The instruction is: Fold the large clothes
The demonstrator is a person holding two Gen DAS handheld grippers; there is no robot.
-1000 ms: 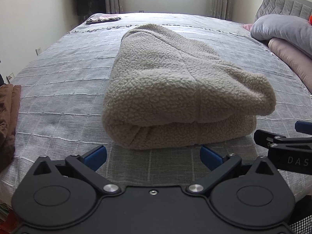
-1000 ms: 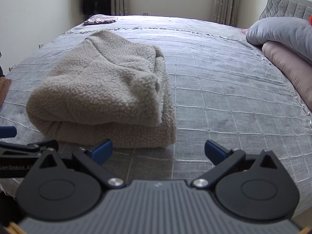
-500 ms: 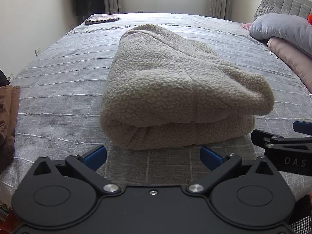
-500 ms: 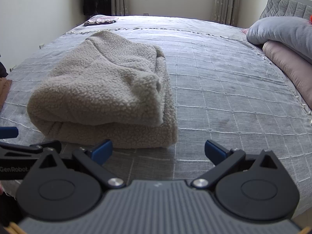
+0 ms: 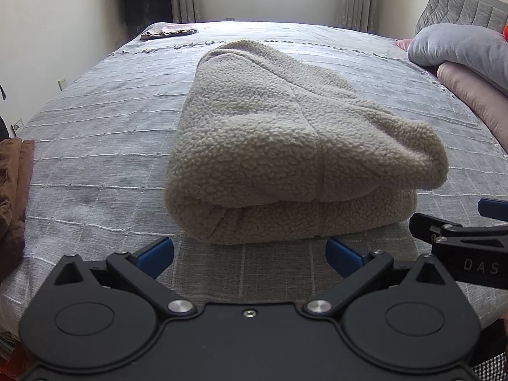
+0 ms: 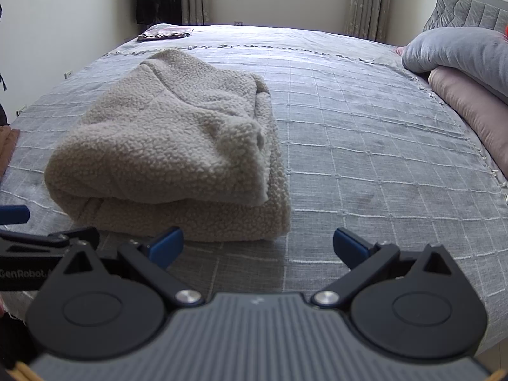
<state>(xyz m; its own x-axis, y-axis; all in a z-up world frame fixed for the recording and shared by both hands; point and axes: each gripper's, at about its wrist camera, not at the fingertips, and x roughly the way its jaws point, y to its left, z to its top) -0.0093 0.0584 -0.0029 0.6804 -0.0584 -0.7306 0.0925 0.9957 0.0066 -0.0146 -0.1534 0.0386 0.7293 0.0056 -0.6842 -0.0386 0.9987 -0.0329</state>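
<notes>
Left wrist view: little is changed since a second ago, the folded beige fleece garment [image 5: 298, 158] being left untouched on the grey checked bed [image 5: 95, 146] while the left claw [image 5: 250, 250] and right claw [image 6: 257, 244] are held apart and empty just before it, so the fold is judged finished.

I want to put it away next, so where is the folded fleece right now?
The folded fleece lies on the grey bedspread, centred just ahead of the open left gripper; in the right wrist view it sits left of centre.

I count one folded fleece garment [image 5: 285, 146] on one bed [image 5: 95, 146]. Two pillows are stacked at its right edge, one grey pillow [image 5: 460, 47] over one pink pillow [image 5: 476, 95]. There is one small folded cloth [image 5: 168, 31] at the far corner, one brown garment [image 5: 12, 184] (only partly in view), and two tools: the left tool [image 5: 249, 250] and the right tool [image 6: 257, 244].
</notes>
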